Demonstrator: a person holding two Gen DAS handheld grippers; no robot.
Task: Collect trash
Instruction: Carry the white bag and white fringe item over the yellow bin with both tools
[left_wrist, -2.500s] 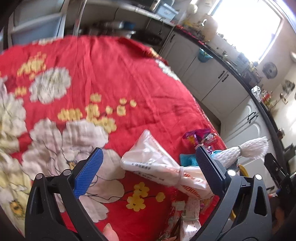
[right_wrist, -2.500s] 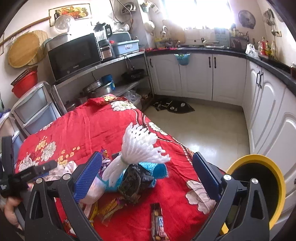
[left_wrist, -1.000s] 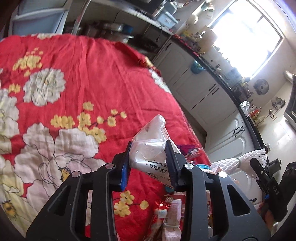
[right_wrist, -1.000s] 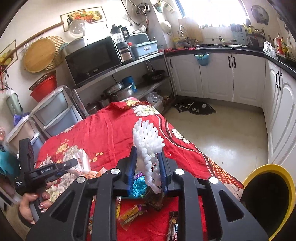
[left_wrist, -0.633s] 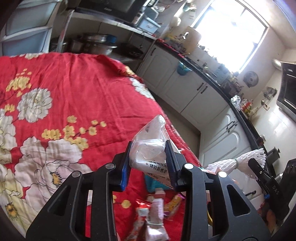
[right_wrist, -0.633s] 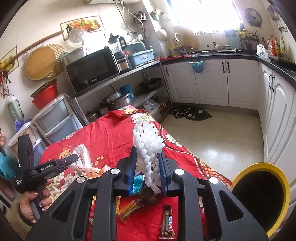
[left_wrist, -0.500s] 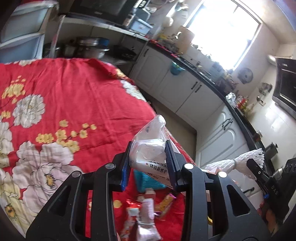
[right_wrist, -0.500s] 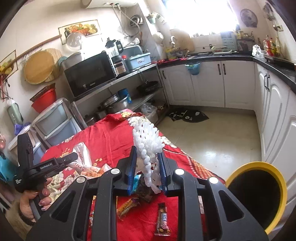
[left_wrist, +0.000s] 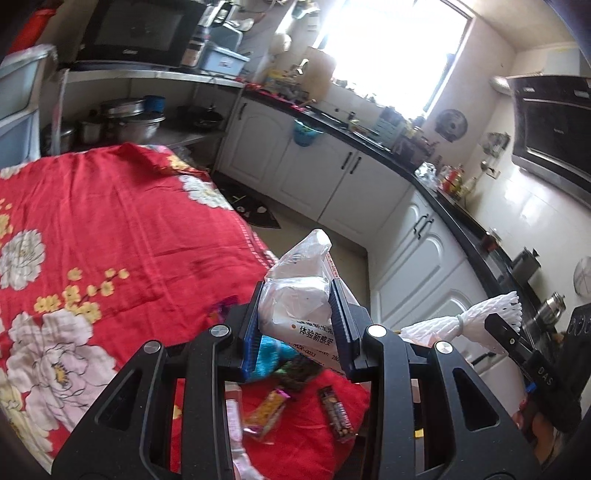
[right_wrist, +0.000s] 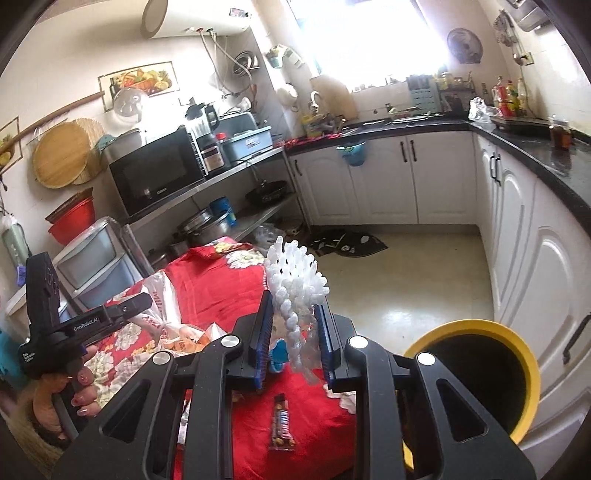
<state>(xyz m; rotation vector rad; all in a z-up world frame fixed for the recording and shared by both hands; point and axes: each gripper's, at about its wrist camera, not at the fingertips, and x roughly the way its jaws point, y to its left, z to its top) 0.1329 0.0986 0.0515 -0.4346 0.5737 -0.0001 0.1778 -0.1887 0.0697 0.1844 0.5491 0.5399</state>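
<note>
Both grippers are clamped and now lifted off the red cloth: the left gripper (left_wrist: 295, 325) on a clear plastic bag (left_wrist: 299, 295), the right gripper (right_wrist: 291, 339) on white foam netting (right_wrist: 295, 288), nearer the yellow-rimmed bin (right_wrist: 524, 369) past the table's corner. Its visible interior looks dark. Wrappers (left_wrist: 334, 413) remain near the table's edge.

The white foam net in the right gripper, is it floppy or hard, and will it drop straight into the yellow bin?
Probably soft: the white foam net looks squashed thin between the right gripper pads and fans out above them. It looks very light, so it may drift or catch on the yellow bin rim rather than drop straight.
</note>
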